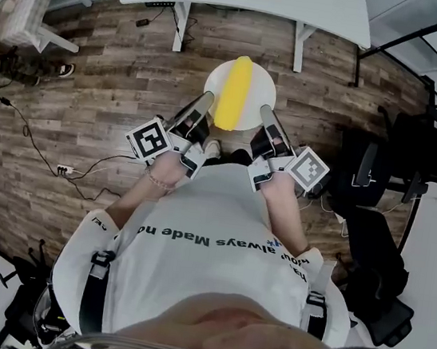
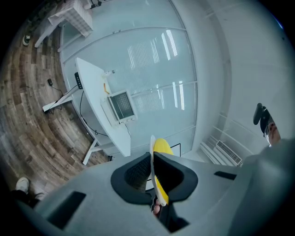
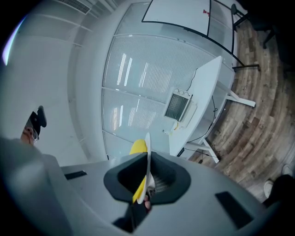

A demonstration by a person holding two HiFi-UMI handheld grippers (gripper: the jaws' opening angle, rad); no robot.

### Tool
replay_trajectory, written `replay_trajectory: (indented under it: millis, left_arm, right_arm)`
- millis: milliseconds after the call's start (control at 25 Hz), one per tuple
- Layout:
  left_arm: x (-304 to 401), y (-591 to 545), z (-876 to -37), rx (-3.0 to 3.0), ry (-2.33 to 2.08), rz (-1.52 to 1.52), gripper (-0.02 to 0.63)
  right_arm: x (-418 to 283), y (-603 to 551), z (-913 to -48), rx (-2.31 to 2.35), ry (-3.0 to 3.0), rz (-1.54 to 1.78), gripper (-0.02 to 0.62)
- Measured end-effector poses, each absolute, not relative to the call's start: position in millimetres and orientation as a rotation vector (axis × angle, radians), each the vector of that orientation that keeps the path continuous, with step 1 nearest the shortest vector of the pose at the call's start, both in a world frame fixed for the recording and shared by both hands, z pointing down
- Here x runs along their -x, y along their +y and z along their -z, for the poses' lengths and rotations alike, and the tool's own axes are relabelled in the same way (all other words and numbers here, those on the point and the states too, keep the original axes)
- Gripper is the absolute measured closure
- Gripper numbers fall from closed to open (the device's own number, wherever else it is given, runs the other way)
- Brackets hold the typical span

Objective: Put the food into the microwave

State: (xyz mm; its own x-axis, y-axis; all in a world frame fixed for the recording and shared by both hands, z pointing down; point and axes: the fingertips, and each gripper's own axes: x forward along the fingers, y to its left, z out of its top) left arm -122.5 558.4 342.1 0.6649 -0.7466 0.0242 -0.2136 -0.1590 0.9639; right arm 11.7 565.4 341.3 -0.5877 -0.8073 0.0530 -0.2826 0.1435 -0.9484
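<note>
A white plate [image 1: 252, 110] carrying a long yellow piece of food [image 1: 233, 91] is held in the air over the wooden floor. My left gripper [image 1: 203, 105] is shut on the plate's left rim, and my right gripper [image 1: 264, 114] is shut on its right rim. In the left gripper view the plate edge [image 2: 152, 148] and the food [image 2: 162, 146] stand between the jaws of the left gripper [image 2: 152, 160]. The right gripper view shows the same plate edge [image 3: 148, 154] and food [image 3: 138, 148] in the right gripper [image 3: 148, 167]. The microwave [image 2: 120, 106] [image 3: 177, 106] sits on a white table [image 1: 243, 2] ahead; its door state is unclear.
Black office chairs [image 1: 418, 157] crowd the right side. A checked chair [image 1: 31, 6] stands at the far left, with someone's shoe [image 1: 62, 70] beside it. Cables and a power strip [image 1: 62, 169] lie on the floor at left. The table's legs [image 1: 180, 25] stand ahead.
</note>
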Motion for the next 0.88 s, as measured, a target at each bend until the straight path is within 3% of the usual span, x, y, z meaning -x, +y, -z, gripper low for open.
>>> replay_trajectory:
  millis: [600,880]
  left_arm:
    - [124.6,556.3,-349.3,-1.751,-0.794,0.568,0.586]
    - [112.1,461.8,-345.8,-1.708,-0.791,0.569,0.586]
  right_arm:
    - [-9.9,561.2,-350.3,1.02,1.984,1.44,0.572]
    - [-20.4,466.8,-350.5,1.022,1.967,1.475,0.572]
